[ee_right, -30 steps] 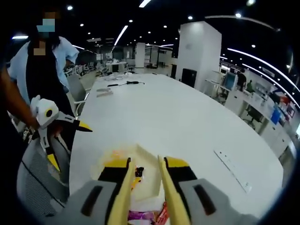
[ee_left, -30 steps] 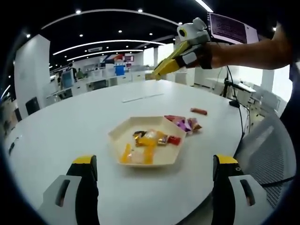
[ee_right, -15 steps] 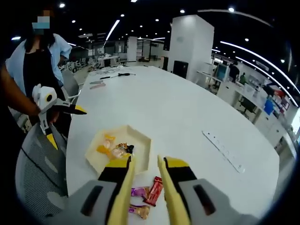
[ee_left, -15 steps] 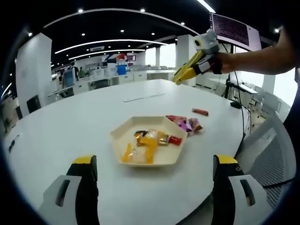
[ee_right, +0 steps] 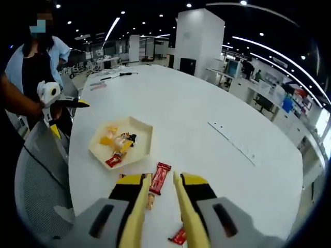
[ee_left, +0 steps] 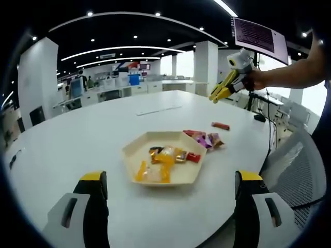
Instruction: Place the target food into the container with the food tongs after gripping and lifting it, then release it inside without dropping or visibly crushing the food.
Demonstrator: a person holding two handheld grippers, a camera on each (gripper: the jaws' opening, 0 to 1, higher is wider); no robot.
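Right tongs [ee_right: 159,206]: jaws nearly together with a narrow gap, grasping nothing, raised above the counter [ee_right: 196,108]. Left tongs [ee_left: 168,206]: jaws spread wide, empty. The right tongs [ee_left: 223,92] appear far right in the left gripper view. Wrapped snacks [ee_left: 161,156] lie in the cream hexagonal tray [ee_left: 135,153]. More wrapped snacks [ee_left: 204,138] lie just beside its right edge; a red bar [ee_left: 220,125] lies farther off.
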